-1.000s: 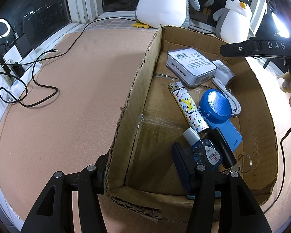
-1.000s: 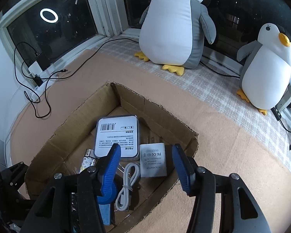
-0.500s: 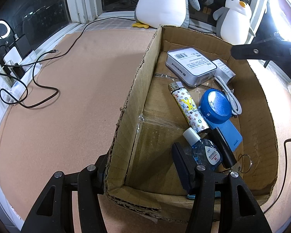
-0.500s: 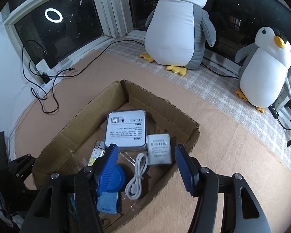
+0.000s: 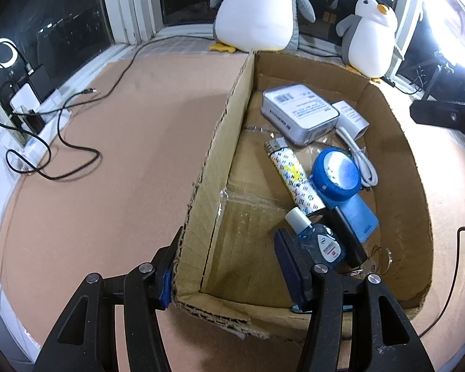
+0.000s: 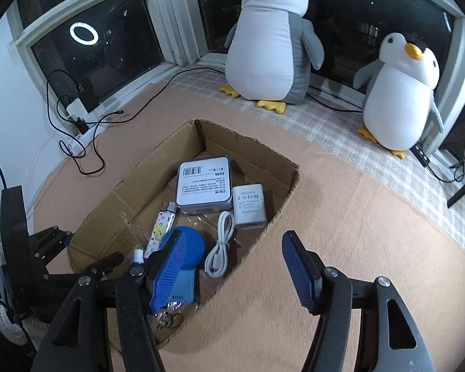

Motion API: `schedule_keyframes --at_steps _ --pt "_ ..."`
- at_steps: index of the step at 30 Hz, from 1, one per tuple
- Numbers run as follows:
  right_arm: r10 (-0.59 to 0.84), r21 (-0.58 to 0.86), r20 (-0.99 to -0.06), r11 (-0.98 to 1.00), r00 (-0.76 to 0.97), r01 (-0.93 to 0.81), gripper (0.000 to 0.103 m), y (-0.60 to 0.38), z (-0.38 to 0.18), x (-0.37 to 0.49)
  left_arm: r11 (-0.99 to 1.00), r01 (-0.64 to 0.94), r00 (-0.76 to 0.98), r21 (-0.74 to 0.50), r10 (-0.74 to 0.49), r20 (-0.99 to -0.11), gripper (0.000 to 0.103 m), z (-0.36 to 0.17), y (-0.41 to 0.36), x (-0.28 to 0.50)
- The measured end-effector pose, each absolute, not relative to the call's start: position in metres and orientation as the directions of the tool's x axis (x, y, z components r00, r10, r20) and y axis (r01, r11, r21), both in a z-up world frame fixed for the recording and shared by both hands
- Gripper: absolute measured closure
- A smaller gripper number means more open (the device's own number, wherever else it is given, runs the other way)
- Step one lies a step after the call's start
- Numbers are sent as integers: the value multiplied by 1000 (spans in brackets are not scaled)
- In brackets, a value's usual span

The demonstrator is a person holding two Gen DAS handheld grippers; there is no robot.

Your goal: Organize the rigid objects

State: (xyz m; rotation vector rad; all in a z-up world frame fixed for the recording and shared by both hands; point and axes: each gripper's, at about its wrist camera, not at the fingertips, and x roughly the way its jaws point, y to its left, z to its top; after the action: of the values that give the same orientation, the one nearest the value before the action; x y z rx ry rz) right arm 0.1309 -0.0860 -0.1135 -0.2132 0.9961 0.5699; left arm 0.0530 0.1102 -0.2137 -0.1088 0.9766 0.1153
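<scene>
Right gripper (image 6: 232, 266) has risen farther above the box (image 6: 251, 145).

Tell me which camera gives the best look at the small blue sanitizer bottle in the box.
The left wrist view: the sanitizer bottle lies close below that camera, white cap and label showing, partly behind one finger. In the right wrist view only its white cap shows; the right gripper's finger hides the rest.

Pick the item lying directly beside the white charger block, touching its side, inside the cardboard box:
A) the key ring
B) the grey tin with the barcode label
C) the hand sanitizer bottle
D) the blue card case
B: the grey tin sits flush against the white charger block at the far end of the cardboard box.
</scene>
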Motion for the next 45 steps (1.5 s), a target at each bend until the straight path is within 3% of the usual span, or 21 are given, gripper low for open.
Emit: schedule_keyframes --at_steps 7,9,19,38,45 --pt "363 96 -824 846 435 -524 41 -101 -96 110 990 -139 593 -28 60 -803 44 -189 107 41" --pt "370 99 -814 848 447 -521 36 -105 -87 101 990 -134 608 -30 58 -792 44 -179 106 37" --pt "388 118 -758 872 524 -475 30 -126 -54 60 995 -95 697 3 68 -714 33 -128 91 10" --pt "350 136 -644 928 680 -348 15 -149 -34 0 997 -72 789 10 63 -611 21 -73 71 -25" --pt "327 128 -629 939 705 -320 15 -154 -31 -8 999 -50 802 16 50 -595 20 -63 64 -32"
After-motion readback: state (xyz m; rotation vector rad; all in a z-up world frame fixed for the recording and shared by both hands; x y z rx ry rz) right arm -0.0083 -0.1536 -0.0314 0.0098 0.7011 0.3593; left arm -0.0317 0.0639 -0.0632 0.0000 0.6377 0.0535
